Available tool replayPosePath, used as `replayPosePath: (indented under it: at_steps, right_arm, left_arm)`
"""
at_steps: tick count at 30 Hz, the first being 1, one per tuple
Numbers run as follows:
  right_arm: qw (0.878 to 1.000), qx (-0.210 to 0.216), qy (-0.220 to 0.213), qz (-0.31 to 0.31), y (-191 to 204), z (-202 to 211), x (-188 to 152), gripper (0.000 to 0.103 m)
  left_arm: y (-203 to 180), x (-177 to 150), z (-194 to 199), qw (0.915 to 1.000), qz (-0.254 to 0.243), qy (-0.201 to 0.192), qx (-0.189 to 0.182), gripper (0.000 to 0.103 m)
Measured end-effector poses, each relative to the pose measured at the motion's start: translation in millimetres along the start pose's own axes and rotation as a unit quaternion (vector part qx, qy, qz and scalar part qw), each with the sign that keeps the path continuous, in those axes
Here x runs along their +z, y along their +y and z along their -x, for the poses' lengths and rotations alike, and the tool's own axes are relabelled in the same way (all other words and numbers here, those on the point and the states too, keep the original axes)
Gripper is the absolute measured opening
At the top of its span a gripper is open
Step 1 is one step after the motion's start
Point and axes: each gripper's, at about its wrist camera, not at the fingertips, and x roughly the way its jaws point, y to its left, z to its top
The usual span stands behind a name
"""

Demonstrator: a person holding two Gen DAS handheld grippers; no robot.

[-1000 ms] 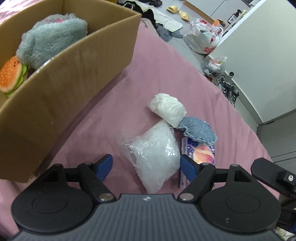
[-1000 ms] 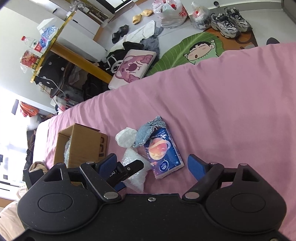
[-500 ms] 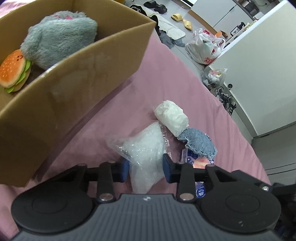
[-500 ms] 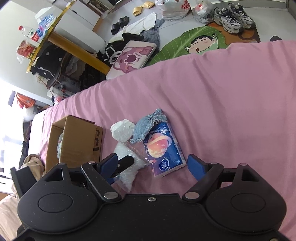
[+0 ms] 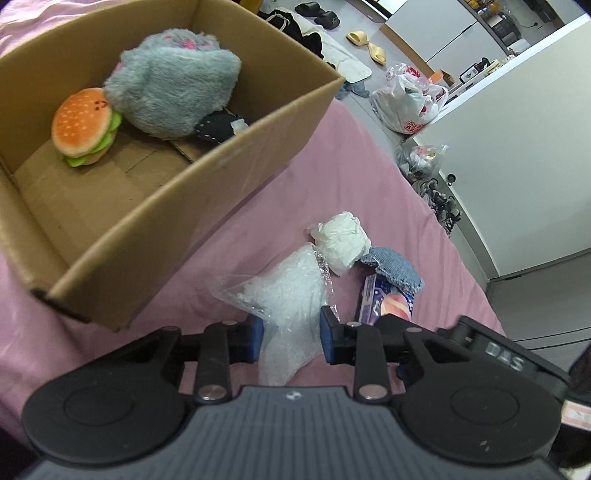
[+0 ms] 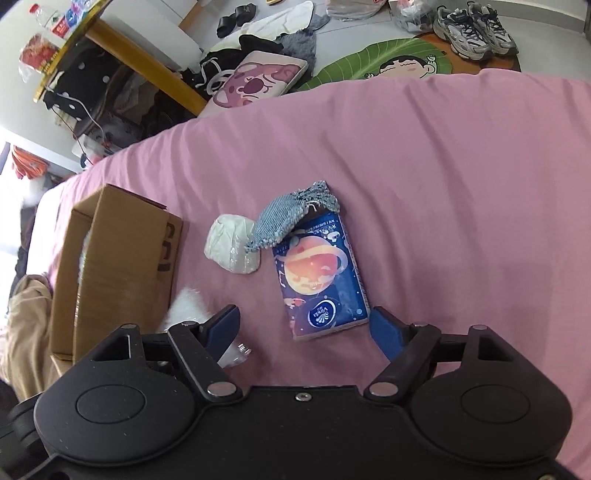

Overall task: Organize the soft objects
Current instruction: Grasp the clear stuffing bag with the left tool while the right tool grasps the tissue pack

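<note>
My left gripper (image 5: 291, 334) is shut on a clear plastic bag of white filling (image 5: 286, 295), lifted off the pink bed sheet (image 5: 317, 177). The open cardboard box (image 5: 207, 177) to its upper left holds a grey plush (image 5: 177, 92), a burger plush (image 5: 83, 125) and a dark item (image 5: 218, 125). A white wad (image 5: 341, 242), a blue knitted cloth (image 5: 393, 264) and a tissue pack (image 5: 388, 301) lie beyond the bag. My right gripper (image 6: 306, 326) hangs open above the tissue pack (image 6: 319, 278), with the knitted cloth (image 6: 293, 214), the white wad (image 6: 231, 247) and the box (image 6: 110, 266) to its left.
The bed's edge runs along the right in the left wrist view, with a white cabinet (image 5: 517, 129) and plastic bags (image 5: 406, 99) on the floor beyond. Shoes (image 6: 472, 26), a leaf mat (image 6: 384, 62), a cushion (image 6: 255, 81) and a desk (image 6: 140, 55) lie past the bed's far edge.
My left gripper closed on the bag of white filling and lifted it toward the box, whose inside now shows. The right gripper came lower over the tissue pack, still open.
</note>
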Motion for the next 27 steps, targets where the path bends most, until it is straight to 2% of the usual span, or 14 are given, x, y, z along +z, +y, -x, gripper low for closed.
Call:
replayPosePath:
  at_steps: [7, 9, 11, 27]
  right_arm:
    - [0.998, -0.051, 0.003, 0.042, 15.8, -16.2, -8.8, 0.076]
    - [0.995, -0.074, -0.002, 0.062, 21.1, -19.3, -12.3, 0.069]
    - [0.991, -0.103, -0.006, 0.08, 23.8, -18.4, -15.5, 0.051]
    - [0.994, -0.037, -0.064, 0.081, 31.9, 41.3, -31.1, 0.05]
  left_arm:
    - [6.4, -3.5, 22.7, 0.9999, -0.002, -0.01, -0.002, 0.03]
    - [8.0, -4.1, 26.8, 0.9999, -0.003, -0.013, -0.001, 0.03]
    - [9.4, -5.0, 30.6, 0.9998, -0.005, -0.017, 0.003, 0.03]
    - [6.2, -7.6, 71.9, 0.9991, -0.013, -0.038, -0.012, 0.03]
